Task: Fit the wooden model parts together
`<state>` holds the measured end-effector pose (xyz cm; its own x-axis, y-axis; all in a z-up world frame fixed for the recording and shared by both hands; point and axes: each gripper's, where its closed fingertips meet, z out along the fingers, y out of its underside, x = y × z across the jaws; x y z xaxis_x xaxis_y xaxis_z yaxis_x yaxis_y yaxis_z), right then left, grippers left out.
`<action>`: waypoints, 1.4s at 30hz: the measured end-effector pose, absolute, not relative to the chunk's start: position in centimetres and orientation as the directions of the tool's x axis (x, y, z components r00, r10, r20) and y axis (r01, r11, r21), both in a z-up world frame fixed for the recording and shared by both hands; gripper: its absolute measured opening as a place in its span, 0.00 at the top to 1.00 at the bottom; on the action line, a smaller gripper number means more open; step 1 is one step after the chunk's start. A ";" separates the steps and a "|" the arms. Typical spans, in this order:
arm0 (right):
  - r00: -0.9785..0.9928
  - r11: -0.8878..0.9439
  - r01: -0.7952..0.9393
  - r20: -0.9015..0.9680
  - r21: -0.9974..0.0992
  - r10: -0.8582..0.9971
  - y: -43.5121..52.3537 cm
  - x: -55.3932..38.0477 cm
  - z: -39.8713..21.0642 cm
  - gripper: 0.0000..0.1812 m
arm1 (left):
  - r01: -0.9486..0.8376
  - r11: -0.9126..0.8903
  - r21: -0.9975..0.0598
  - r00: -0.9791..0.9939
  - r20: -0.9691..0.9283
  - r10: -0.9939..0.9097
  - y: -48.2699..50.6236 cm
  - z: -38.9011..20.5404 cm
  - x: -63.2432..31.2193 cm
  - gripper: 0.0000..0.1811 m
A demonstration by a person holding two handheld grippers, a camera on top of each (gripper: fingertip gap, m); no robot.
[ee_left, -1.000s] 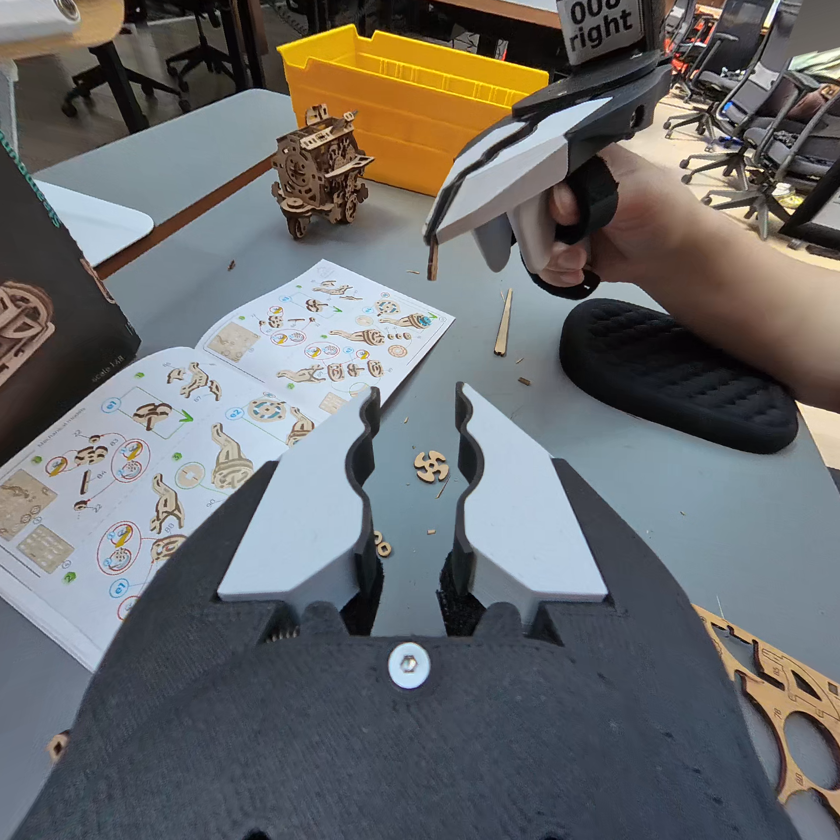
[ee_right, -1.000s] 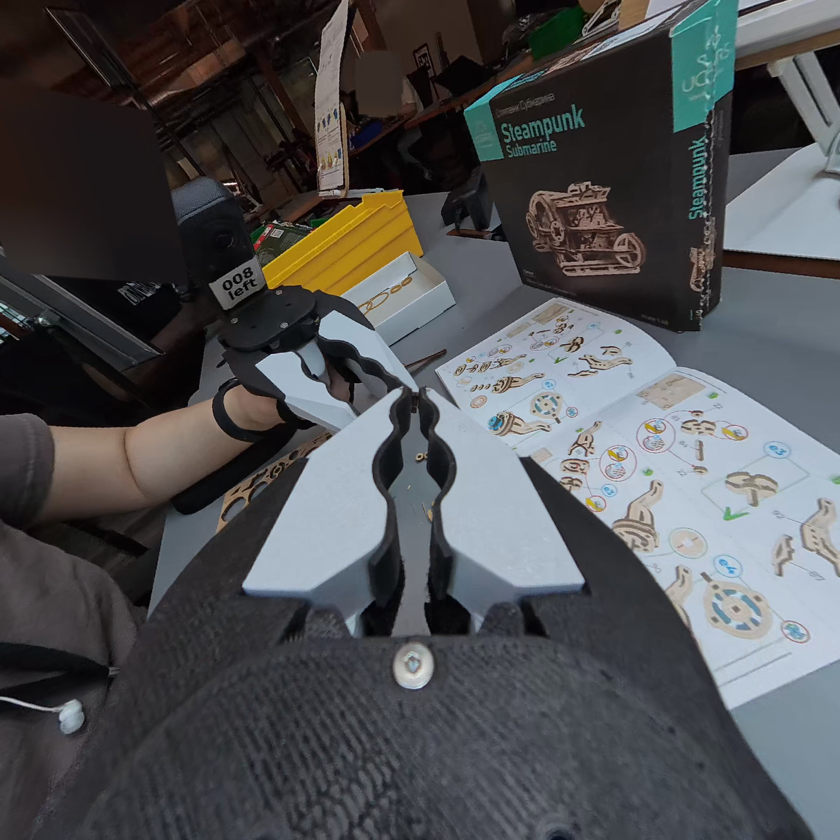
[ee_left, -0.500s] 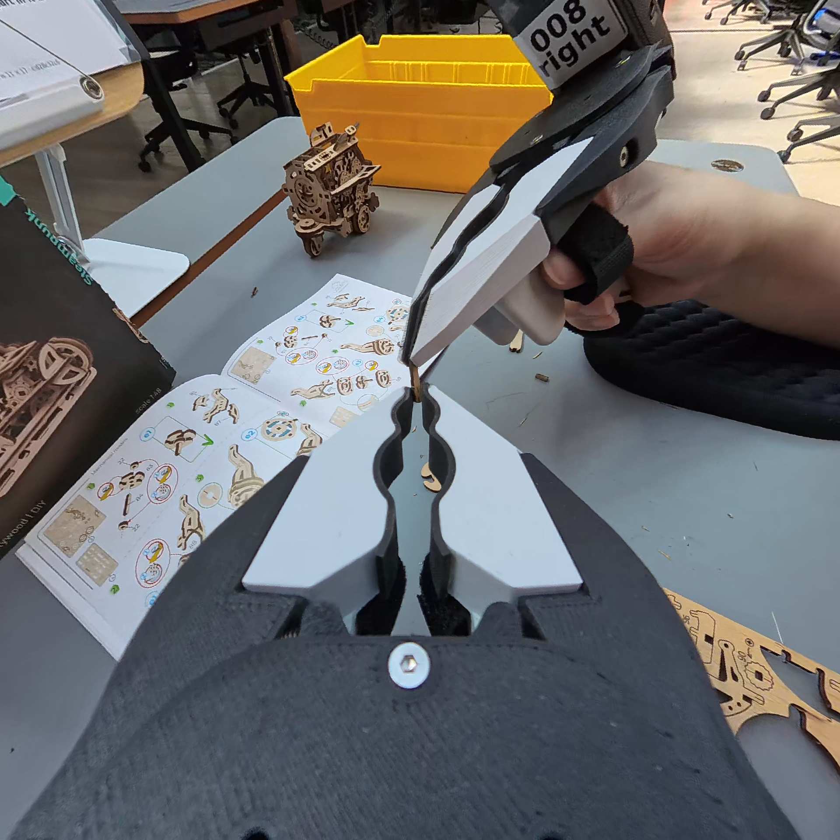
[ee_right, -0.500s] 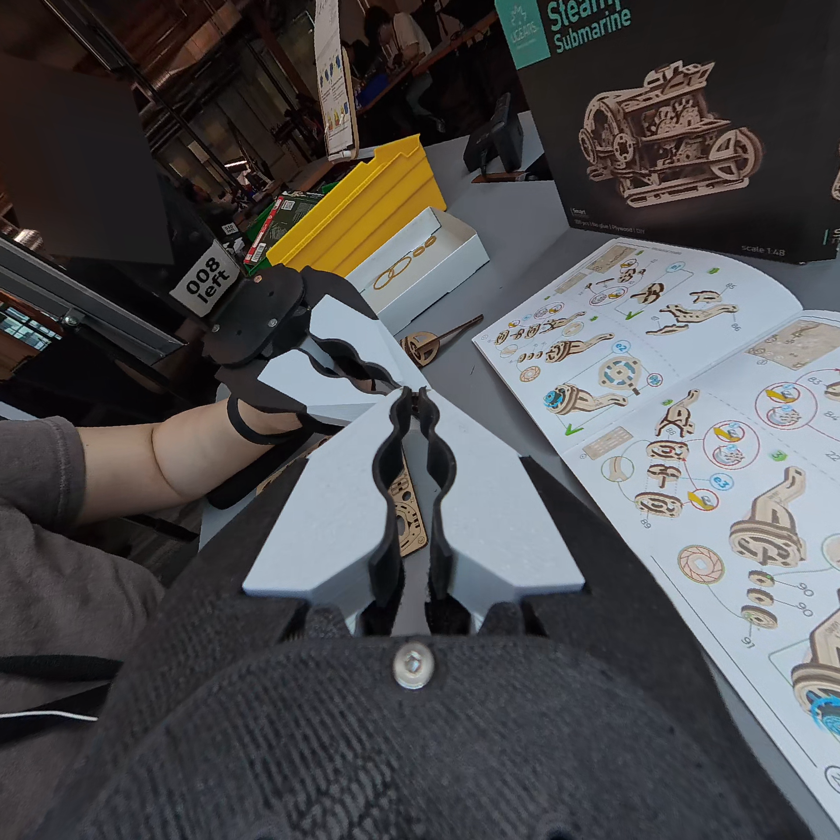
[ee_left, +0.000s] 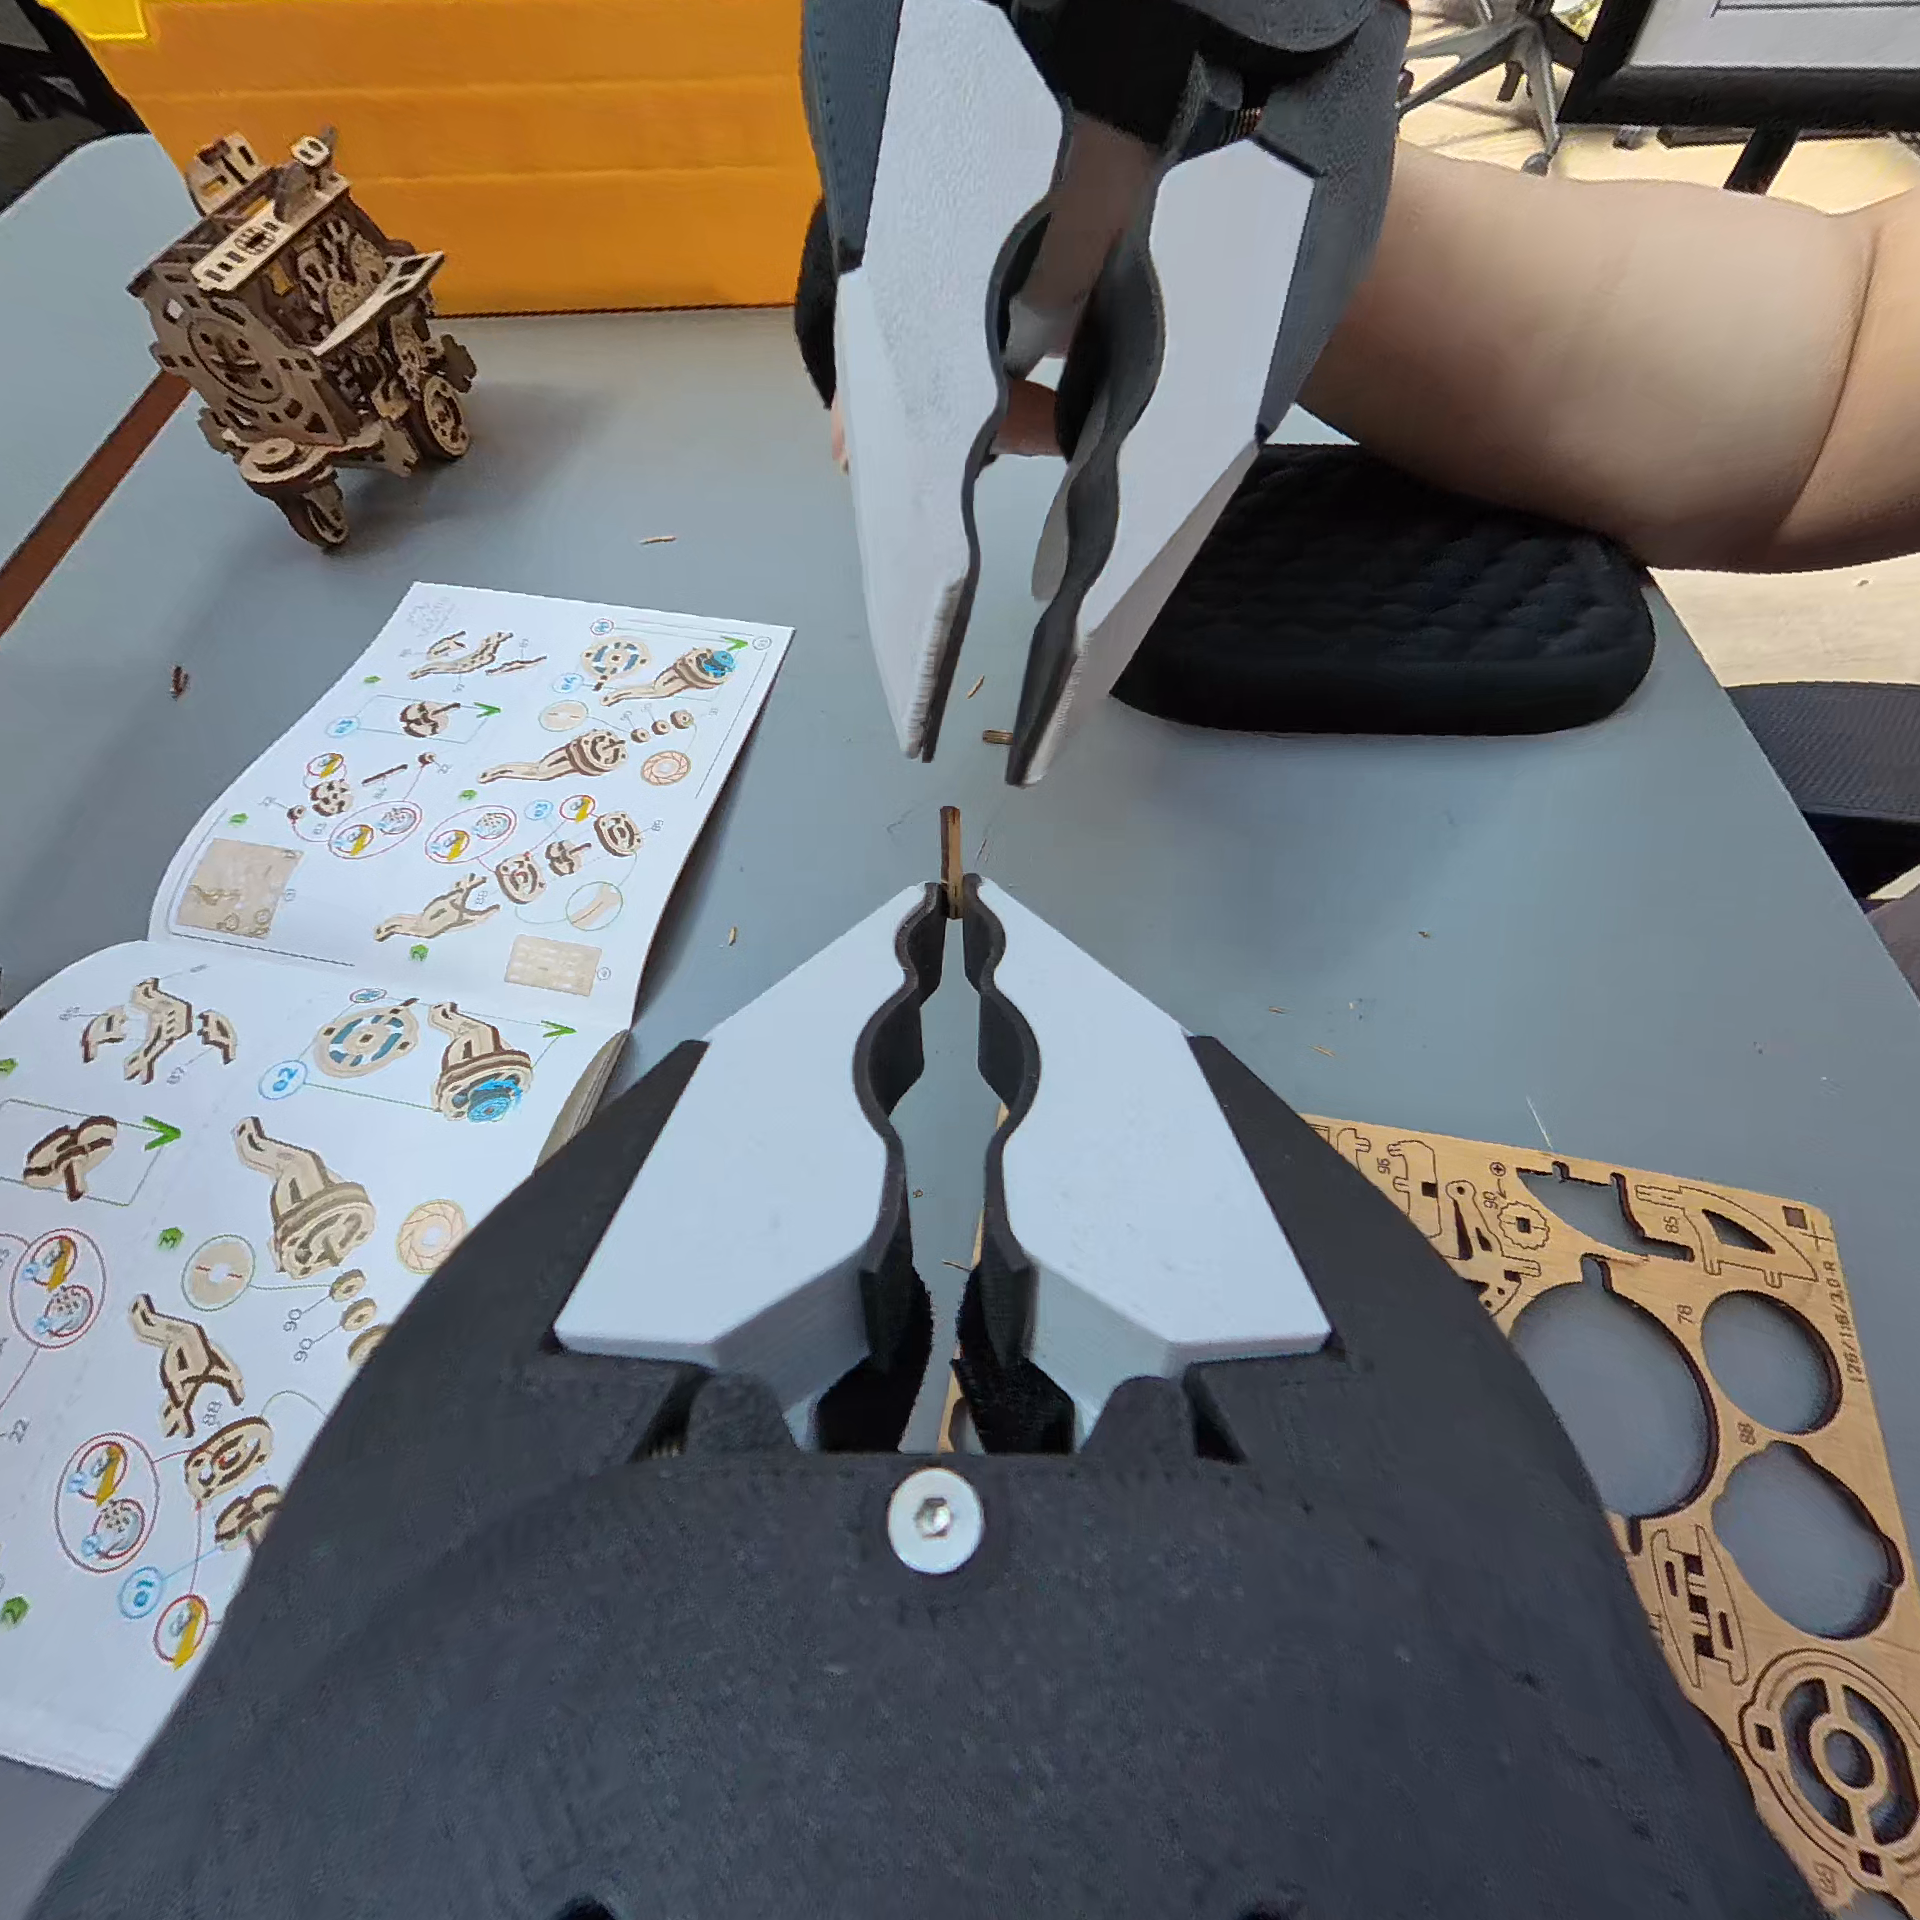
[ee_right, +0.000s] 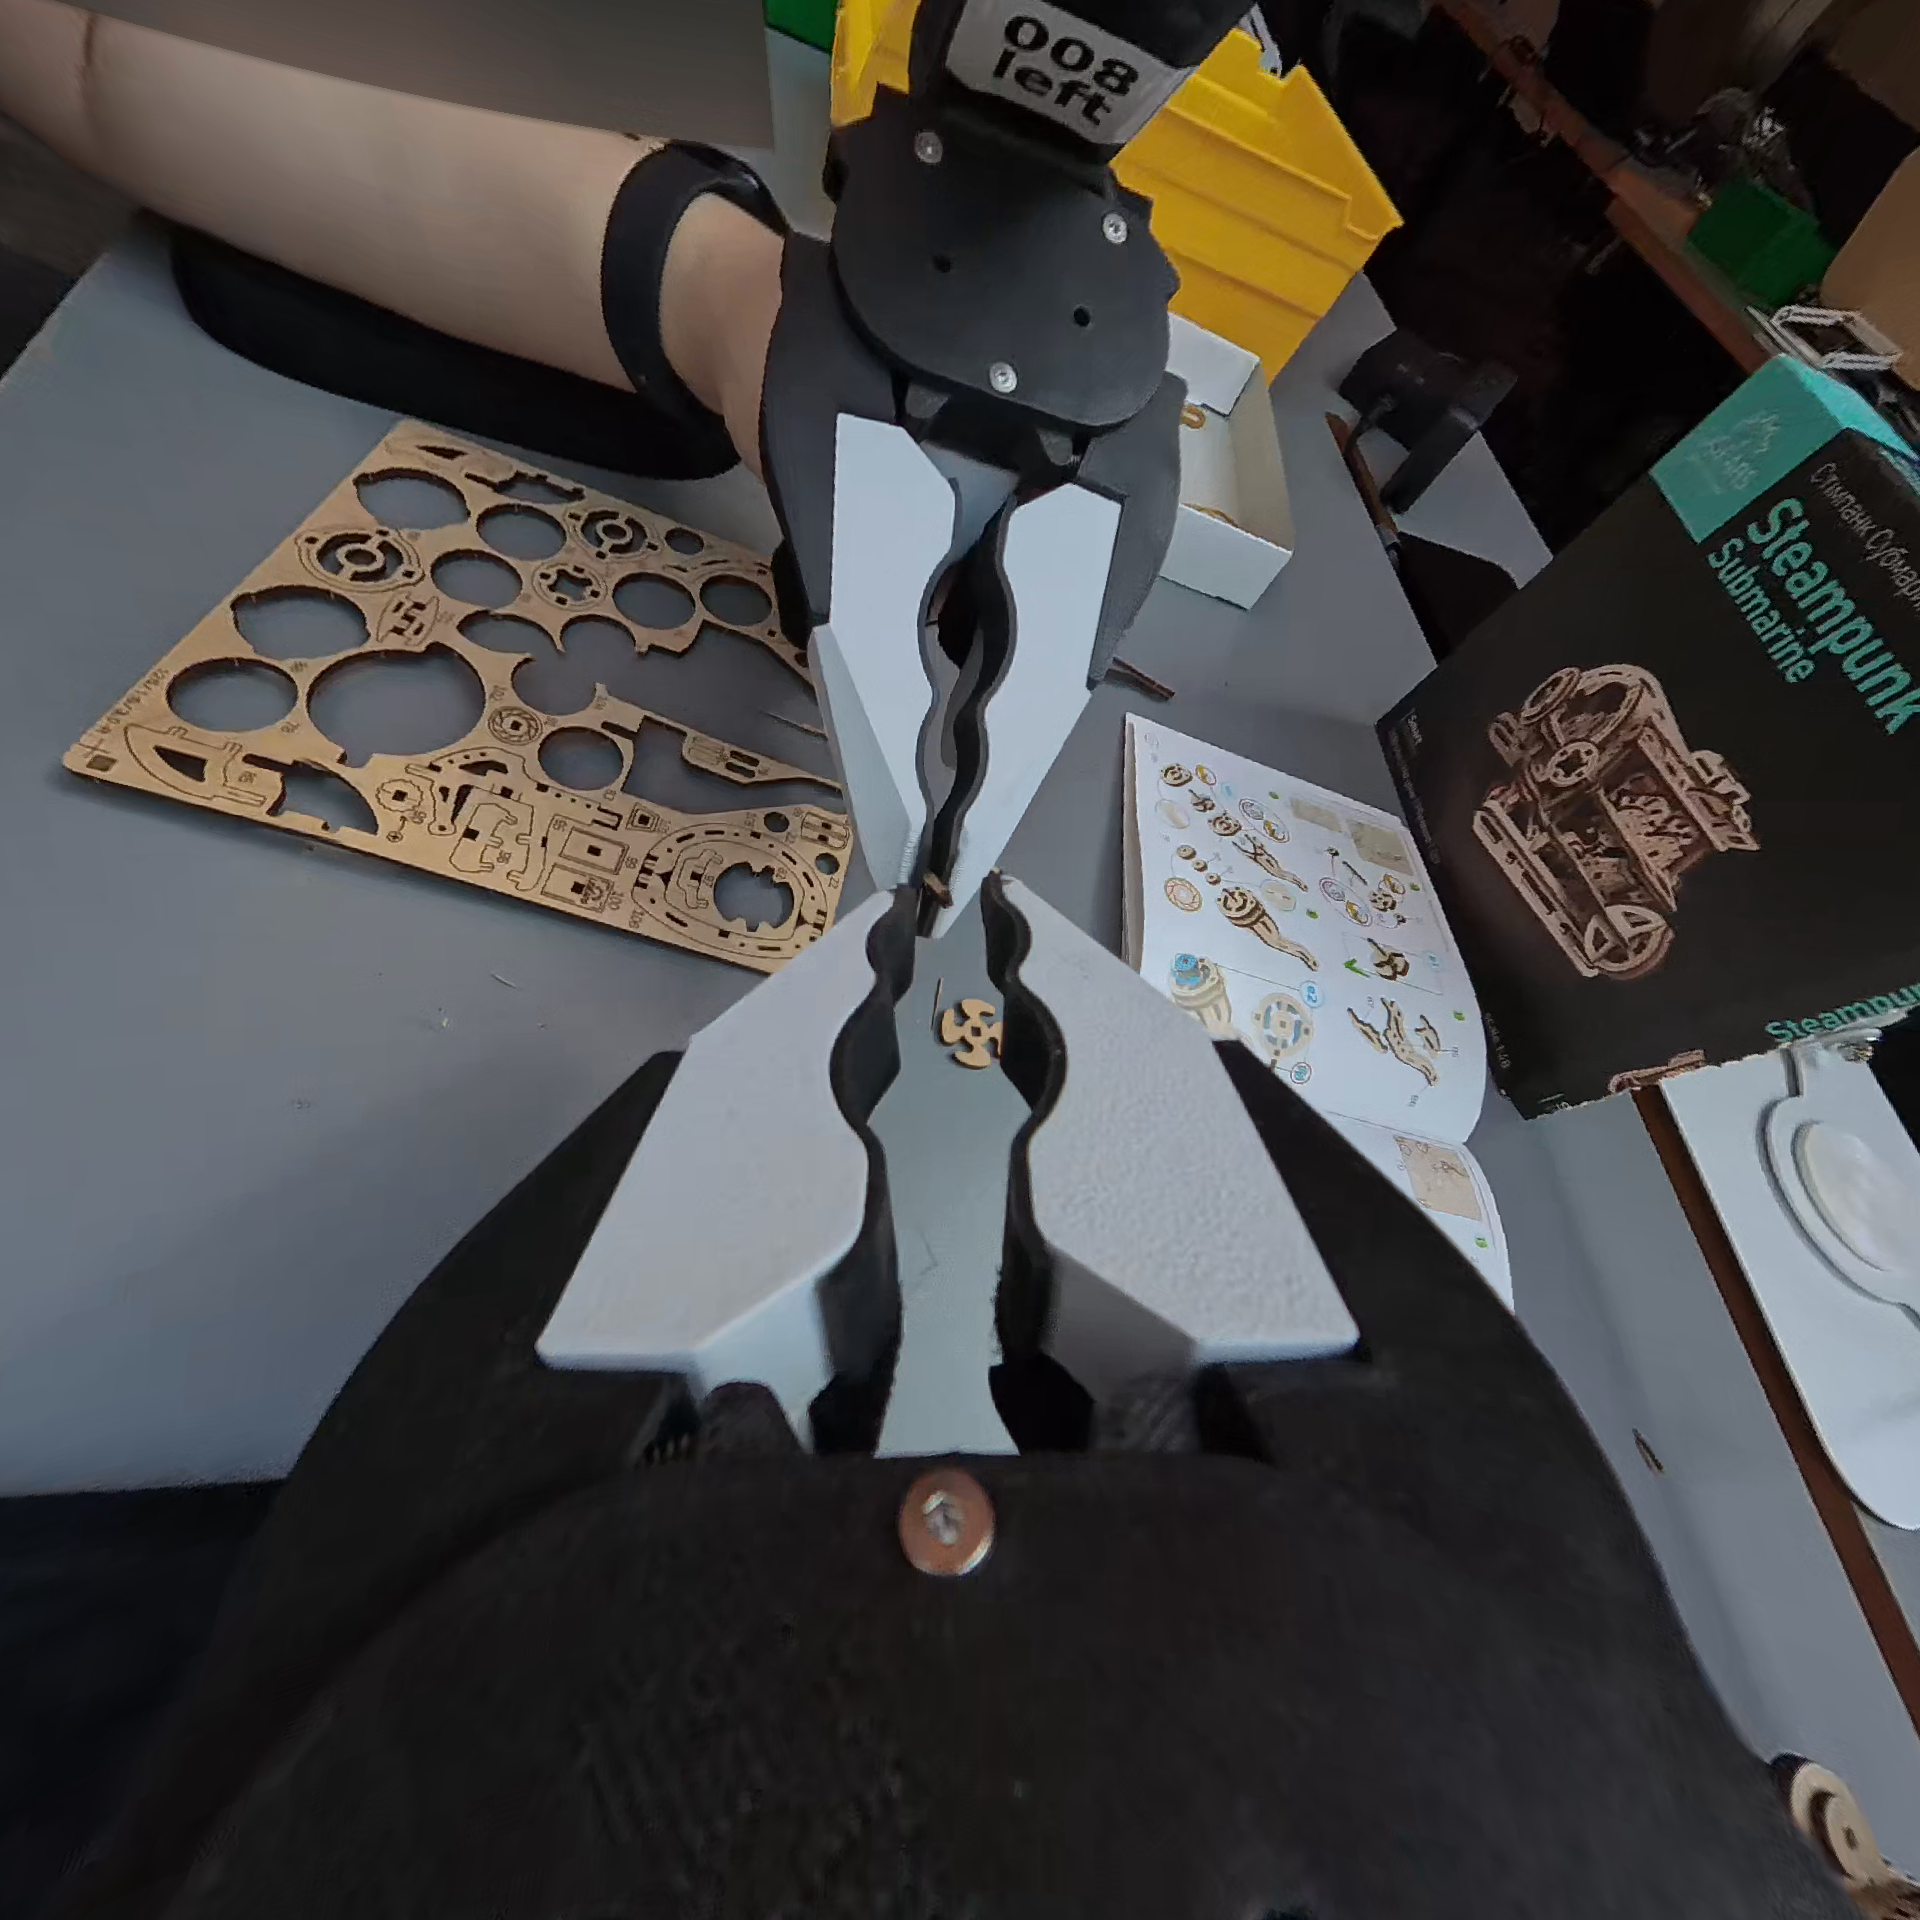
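Observation:
My left gripper is shut on a thin wooden peg that sticks out past its tips. In the right wrist view the left gripper points down with the peg at its tips. My right gripper is open and empty, tip to tip with the left one; in the left wrist view it hangs just above the peg without touching it. A small round fan-shaped wooden part lies on the grey table below both grippers.
A part-built wooden model stands before a yellow bin. The open instruction booklet lies left, a punched plywood sheet right, a black pad under the person's arm. The dark kit box and a white tray stand beyond.
The right gripper carried the peg to the open left gripper. The left gripper shut on it, then the right gripper opened and let go. Both grippers now meet tip to tip.

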<state>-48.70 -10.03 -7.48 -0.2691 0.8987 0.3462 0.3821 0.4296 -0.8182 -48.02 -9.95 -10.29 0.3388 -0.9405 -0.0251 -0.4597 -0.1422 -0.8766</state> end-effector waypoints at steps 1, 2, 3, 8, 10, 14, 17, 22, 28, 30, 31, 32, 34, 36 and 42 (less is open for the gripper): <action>-0.278 0.451 0.397 0.364 -0.799 0.889 -10.1 -48.7 -7.8 0.94 | -0.472 -0.137 -0.871 0.326 -0.029 -0.945 -10.2 -10.4 -47.9 0.99; -0.292 0.460 0.408 0.365 -0.788 0.884 -10.3 -48.6 -8.1 0.96 | -0.487 -0.129 -0.864 0.321 -0.039 -0.946 -10.3 -10.6 -47.9 0.99; -0.302 0.466 0.417 0.364 -0.781 0.881 -10.5 -48.7 -8.4 0.96 | -0.502 -0.122 -0.856 0.308 -0.045 -0.950 -10.5 -10.9 -47.8 0.99; -0.325 0.499 0.452 0.384 -0.740 0.864 -10.8 -48.5 -9.2 0.94 | -0.520 -0.119 -0.846 0.272 -0.032 -0.962 -11.1 -11.2 -47.6 0.99; -0.329 0.497 0.449 0.380 -0.742 0.864 -10.9 -48.6 -9.2 0.95 | -0.519 -0.114 -0.847 0.267 -0.034 -0.963 -11.2 -11.2 -47.6 0.99; -0.336 0.491 0.447 0.368 -0.748 0.867 -11.1 -48.7 -9.3 0.95 | -0.513 -0.104 -0.852 0.259 -0.038 -0.965 -11.4 -11.0 -47.4 0.99; -0.345 0.484 0.437 0.356 -0.758 0.869 -11.4 -48.7 -9.2 0.97 | -0.518 -0.099 -0.849 0.255 -0.043 -0.966 -11.4 -11.1 -47.3 0.99; -0.352 0.473 0.430 0.340 -0.769 0.872 -11.6 -48.8 -9.2 0.97 | -0.510 -0.096 -0.855 0.245 -0.037 -0.969 -11.7 -10.9 -47.3 0.99; -0.369 0.472 0.427 0.328 -0.771 0.869 -12.0 -48.9 -9.3 0.97 | -0.516 -0.098 -0.851 0.235 -0.031 -0.971 -11.9 -11.1 -47.2 0.99; -0.378 0.477 0.426 0.328 -0.769 0.866 -12.2 -48.8 -9.4 0.99 | -0.517 -0.096 -0.851 0.231 -0.030 -0.973 -11.9 -11.1 -47.1 0.99; -0.380 0.482 0.425 0.332 -0.766 0.863 -12.2 -48.8 -9.4 0.99 | -0.517 -0.094 -0.851 0.231 -0.033 -0.972 -11.9 -11.1 -47.1 0.99; -0.381 0.481 0.426 0.330 -0.766 0.864 -12.2 -48.8 -9.4 0.99 | -0.517 -0.092 -0.851 0.230 -0.034 -0.973 -11.9 -11.1 -47.1 0.99; -0.384 0.464 0.430 0.308 -0.774 0.870 -12.3 -48.8 -9.4 0.99 | -0.515 -0.092 -0.852 0.225 -0.031 -0.974 -12.0 -11.1 -47.1 0.99; -0.384 0.461 0.431 0.305 -0.776 0.871 -12.2 -48.7 -9.4 0.99 | -0.513 -0.090 -0.854 0.226 -0.033 -0.974 -12.0 -11.1 -47.1 0.99; -0.367 0.439 0.444 0.288 -0.782 0.885 -11.8 -48.6 -9.3 0.99 | -0.534 -0.082 -0.842 0.249 -0.064 -0.966 -11.6 -11.3 -47.4 0.96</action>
<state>-48.56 -11.75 -9.31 -0.3669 0.8845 0.2882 0.4435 0.4386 -0.7816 -47.41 -11.62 -11.35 0.2493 -0.9663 -0.0643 -0.5339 -0.0818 -0.8416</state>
